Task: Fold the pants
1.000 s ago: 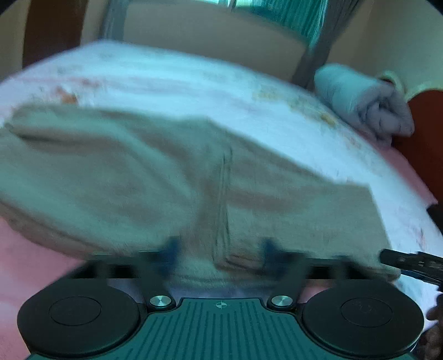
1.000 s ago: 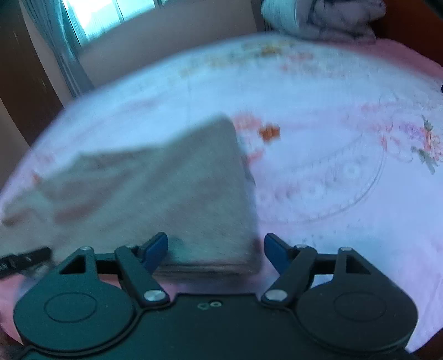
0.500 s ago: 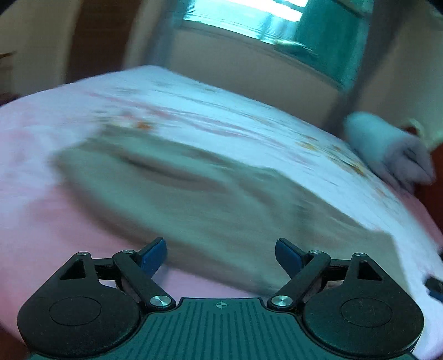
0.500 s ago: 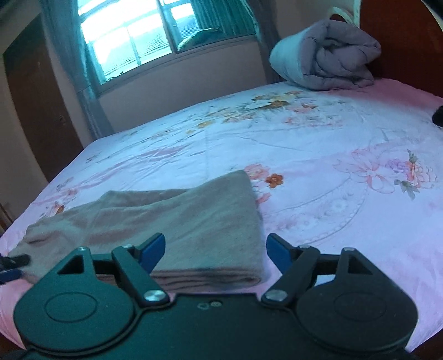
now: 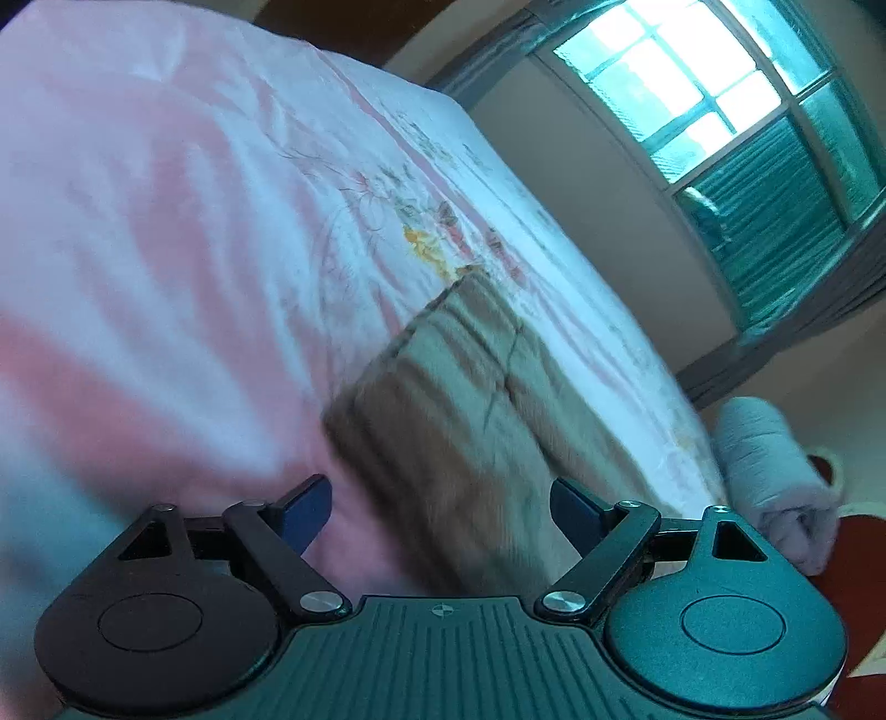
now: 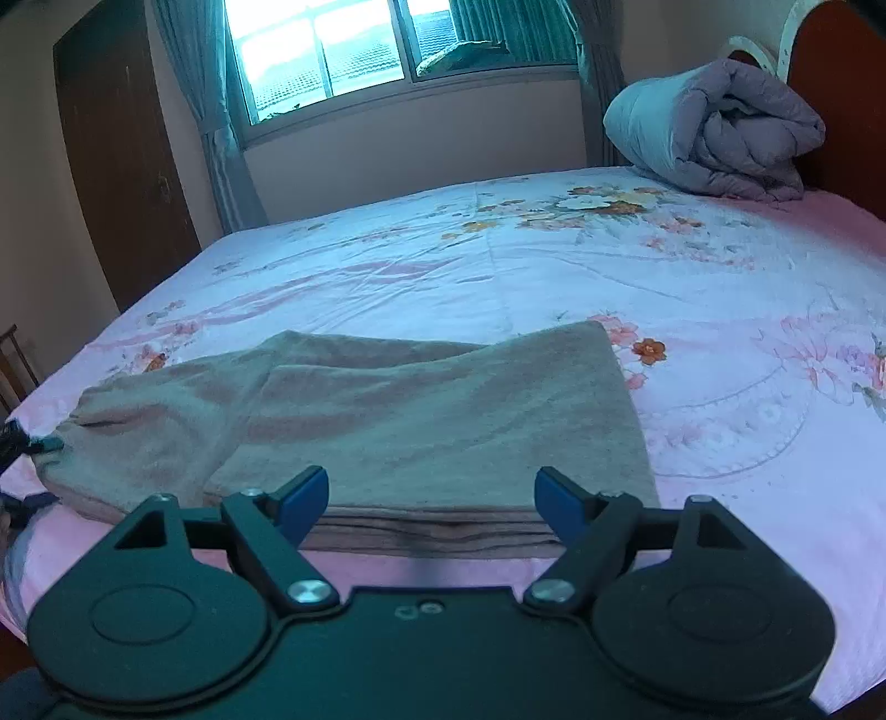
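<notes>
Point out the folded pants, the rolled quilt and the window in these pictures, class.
pants (image 6: 443, 421), right wrist view, on the flat top layer.
rolled quilt (image 6: 714, 133), right wrist view, on its bunched front.
window (image 6: 326, 55), right wrist view, on the bright pane.

matt tan cloth pants (image 6: 443, 421), smooth floral cotton bedsheet (image 6: 554, 266)

Daylight enters through the bright, blown-out glass-paned window (image 6: 326, 50), leaving the room dim with a blue-green cast. The left wrist view is tilted and motion-blurred across the beige fabric pants (image 5: 459, 421); the right is sharp, edges bowed by fisheye
</notes>
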Action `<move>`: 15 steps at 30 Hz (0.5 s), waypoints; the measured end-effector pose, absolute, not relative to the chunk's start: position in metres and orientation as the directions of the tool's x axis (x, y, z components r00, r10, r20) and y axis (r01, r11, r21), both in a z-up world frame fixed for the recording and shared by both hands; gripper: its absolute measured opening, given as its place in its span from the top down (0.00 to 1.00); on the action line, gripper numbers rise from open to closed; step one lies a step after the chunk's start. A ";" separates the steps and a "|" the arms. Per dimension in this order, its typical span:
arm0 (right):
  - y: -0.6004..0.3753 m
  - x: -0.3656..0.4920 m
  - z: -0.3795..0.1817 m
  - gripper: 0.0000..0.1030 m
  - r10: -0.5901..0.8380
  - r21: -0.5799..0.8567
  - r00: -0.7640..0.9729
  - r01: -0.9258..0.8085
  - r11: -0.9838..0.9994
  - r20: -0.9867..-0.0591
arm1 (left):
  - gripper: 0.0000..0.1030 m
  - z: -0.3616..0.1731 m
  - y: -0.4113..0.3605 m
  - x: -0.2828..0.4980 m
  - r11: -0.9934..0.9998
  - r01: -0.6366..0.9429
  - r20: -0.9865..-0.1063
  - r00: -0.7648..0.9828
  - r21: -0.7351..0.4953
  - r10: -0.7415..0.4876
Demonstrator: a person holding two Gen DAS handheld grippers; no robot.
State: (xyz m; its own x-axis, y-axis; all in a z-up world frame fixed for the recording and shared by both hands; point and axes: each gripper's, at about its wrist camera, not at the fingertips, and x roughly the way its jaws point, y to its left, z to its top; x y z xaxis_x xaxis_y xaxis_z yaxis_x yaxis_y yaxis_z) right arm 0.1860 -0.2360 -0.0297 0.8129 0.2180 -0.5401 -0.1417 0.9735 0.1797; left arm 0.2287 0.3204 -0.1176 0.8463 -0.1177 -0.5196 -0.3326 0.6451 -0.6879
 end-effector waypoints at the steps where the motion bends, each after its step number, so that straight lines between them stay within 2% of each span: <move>1: -0.233 0.186 -0.030 0.27 0.213 0.174 0.815 -0.140 0.975 -0.539 | 0.15 -0.121 0.323 0.238 0.645 -0.324 -0.516 0.847 -0.692 -0.127; 3: -0.224 0.188 -0.030 0.27 0.207 0.156 0.815 -0.144 0.977 -0.542 | 0.04 -0.125 0.329 0.251 0.629 -0.292 -0.486 0.860 -0.720 -0.156; 4: -0.219 0.189 -0.030 0.27 0.205 0.146 0.814 -0.149 0.978 -0.543 | 0.02 -0.127 0.331 0.257 0.628 -0.280 -0.474 0.866 -0.726 -0.161; 5: -0.213 0.191 -0.031 0.27 0.202 0.135 0.814 -0.153 0.979 -0.545 | 0.21 -0.126 0.327 0.261 0.652 -0.283 -0.486 0.860 -0.704 -0.152; 6: -0.205 0.194 -0.031 0.27 0.207 0.128 0.810 -0.163 0.978 -0.548 | 0.53 -0.125 0.324 0.262 0.673 -0.305 -0.512 0.849 -0.674 -0.128; 7: -0.200 0.196 -0.032 0.27 0.211 0.123 0.809 -0.172 0.977 -0.548 | 0.60 -0.127 0.329 0.260 0.632 -0.309 -0.506 0.849 -0.710 -0.153; 8: -0.191 0.198 -0.032 0.27 0.215 0.111 0.808 -0.184 0.977 -0.548 | 0.62 -0.127 0.334 0.256 0.587 -0.302 -0.474 0.865 -0.751 -0.162; 15: -0.135 0.208 -0.036 0.25 0.250 0.043 0.790 -0.273 0.961 -0.560 | 0.63 -0.084 0.323 0.253 0.681 -0.236 -0.441 0.887 -0.693 -0.141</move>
